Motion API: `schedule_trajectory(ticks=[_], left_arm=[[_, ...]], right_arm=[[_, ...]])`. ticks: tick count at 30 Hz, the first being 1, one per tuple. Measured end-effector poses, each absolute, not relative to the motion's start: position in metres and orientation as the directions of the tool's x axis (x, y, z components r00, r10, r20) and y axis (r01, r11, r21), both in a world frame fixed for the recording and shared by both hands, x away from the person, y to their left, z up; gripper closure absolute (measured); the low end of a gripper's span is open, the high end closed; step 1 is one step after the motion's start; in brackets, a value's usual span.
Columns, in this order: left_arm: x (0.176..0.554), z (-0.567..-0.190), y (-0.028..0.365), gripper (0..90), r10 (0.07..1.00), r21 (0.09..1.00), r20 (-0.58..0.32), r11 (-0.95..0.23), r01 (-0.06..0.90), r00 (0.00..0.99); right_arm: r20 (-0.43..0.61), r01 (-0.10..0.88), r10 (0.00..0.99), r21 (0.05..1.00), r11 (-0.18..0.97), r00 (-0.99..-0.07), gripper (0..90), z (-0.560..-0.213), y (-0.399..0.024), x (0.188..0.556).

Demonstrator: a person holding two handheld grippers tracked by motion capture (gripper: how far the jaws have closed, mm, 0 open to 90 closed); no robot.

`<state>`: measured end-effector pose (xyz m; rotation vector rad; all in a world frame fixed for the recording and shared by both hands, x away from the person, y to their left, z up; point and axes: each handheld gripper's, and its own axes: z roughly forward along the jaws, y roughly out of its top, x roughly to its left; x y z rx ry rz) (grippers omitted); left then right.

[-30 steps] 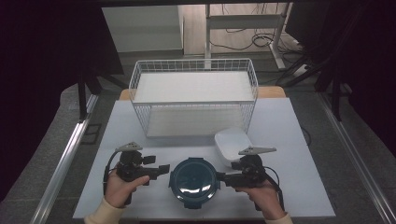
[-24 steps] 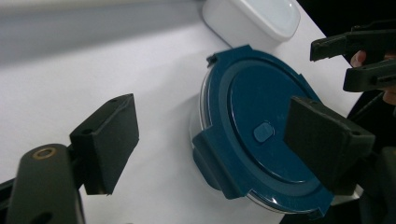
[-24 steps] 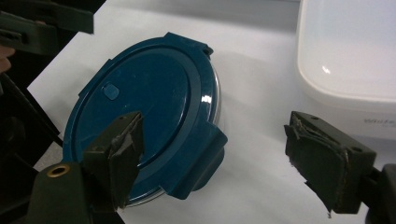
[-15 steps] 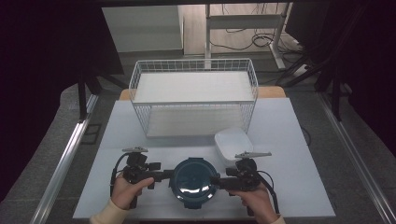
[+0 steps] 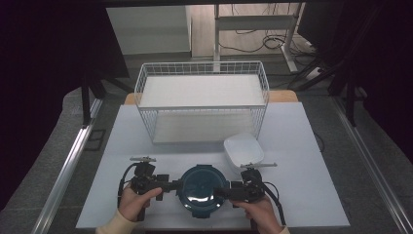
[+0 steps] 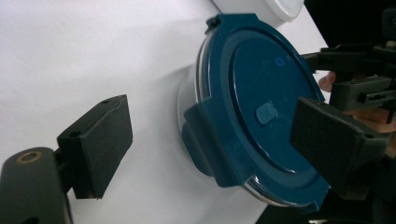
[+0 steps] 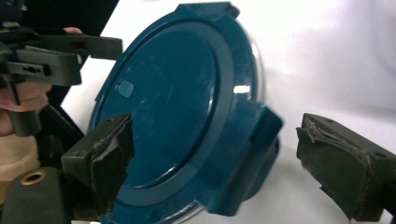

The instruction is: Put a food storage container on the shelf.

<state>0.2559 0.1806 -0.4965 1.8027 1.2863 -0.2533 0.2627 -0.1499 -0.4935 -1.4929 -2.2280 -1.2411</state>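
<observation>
A: What is cut off nearest the camera?

B: In the high view the person's forearms leave the bottom edge. The left claw [image 5: 171,185] and right claw [image 5: 220,192] sit at either side of the tub [image 5: 202,190], and their tips merge with its dark rim there.

A: Are the claws gripping it?

B: No. Each gripper view shows a side latch of the blue lid [image 6: 261,107] between that claw's jaws, with a gap between pads and latch. Both pairs of jaws have just been opening and now stand wide apart.

A: Where does the tub stand?

B: On the white counter [image 5: 311,146], near its front edge, between the two hands.

A: What is inside it?

B: That cannot be told. The lid covers it, and only a strip of clear wall shows under the rim in the left gripper view.

A: And farther back?

B: A white bowl [image 5: 243,150] sits just behind the tub to the right; its inside looks plain white. Behind that stands a wire basket [image 5: 202,105] with a white shelf across its upper part. The room beyond the counter is too dark to make out.
</observation>
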Motion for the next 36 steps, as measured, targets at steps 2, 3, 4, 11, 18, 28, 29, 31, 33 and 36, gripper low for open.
schedule_trajectory(ticks=[2,3,4,11,18,28,29,31,33,36], left_arm=[[0.255,-0.499,0.180,12.8,0.663,0.519,-0.609,-0.081,0.851,0.435],[0.255,-0.503,0.180,12.8,0.652,0.503,-0.632,-0.068,0.862,0.420],[0.254,-0.504,0.180,12.8,0.645,0.495,-0.641,-0.065,0.866,0.415],[0.254,-0.516,0.178,14.3,0.594,0.443,-0.709,-0.045,0.896,0.380],[0.253,-0.519,0.172,18.9,0.570,0.429,-0.726,-0.060,0.901,0.384],[0.251,-0.523,0.169,30.4,0.544,0.417,-0.749,-0.056,0.907,0.378],[0.250,-0.522,0.169,30.7,0.550,0.413,-0.747,-0.055,0.909,0.373],[0.250,-0.521,0.169,31.2,0.553,0.407,-0.749,-0.051,0.912,0.365],[0.250,-0.521,0.169,31.5,0.554,0.402,-0.751,-0.047,0.914,0.358],[0.249,-0.521,0.170,34.0,0.550,0.395,-0.761,-0.030,0.918,0.345]], right_arm=[[0.578,0.843,0.669,0.519,0.140,-0.467,9.7,-0.496,-0.148,0.262],[0.590,0.850,0.665,0.510,0.134,-0.459,9.3,-0.497,-0.146,0.262],[0.595,0.853,0.662,0.504,0.134,-0.456,9.3,-0.498,-0.145,0.262],[0.613,0.866,0.657,0.483,0.127,-0.438,9.6,-0.503,-0.141,0.261],[0.627,0.875,0.655,0.471,0.114,-0.423,11.7,-0.508,-0.137,0.258],[0.659,0.899,0.651,0.430,0.082,-0.375,13.9,-0.513,-0.138,0.255],[0.656,0.895,0.653,0.439,0.077,-0.378,18.2,-0.511,-0.141,0.254],[0.668,0.900,0.647,0.431,0.065,-0.367,22.0,-0.510,-0.145,0.253],[0.688,0.906,0.635,0.422,0.042,-0.350,25.3,-0.511,-0.148,0.253],[0.708,0.914,0.625,0.406,0.019,-0.328,28.0,-0.512,-0.151,0.254]])
